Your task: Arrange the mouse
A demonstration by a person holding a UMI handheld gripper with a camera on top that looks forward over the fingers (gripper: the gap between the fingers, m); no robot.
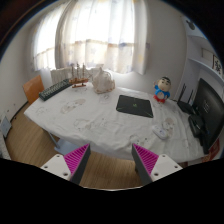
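A black mouse pad (pixel 134 105) lies flat on the table's white cloth (pixel 95 120), well beyond my fingers. A small pale object (pixel 162 129), possibly the mouse, lies on the cloth to the right of the pad; I cannot tell for sure. My gripper (pixel 111 160) is open and empty, held off the near edge of the table above the wooden floor. Its magenta pads (pixel 75 158) stand wide apart with nothing between them.
A dark keyboard (pixel 55 90) lies at the table's far left. A white bag (pixel 103 80) stands at the back by the curtained window. A blue and white figure (pixel 162 91) stands right of the pad. A dark monitor (pixel 208 110) is at the far right.
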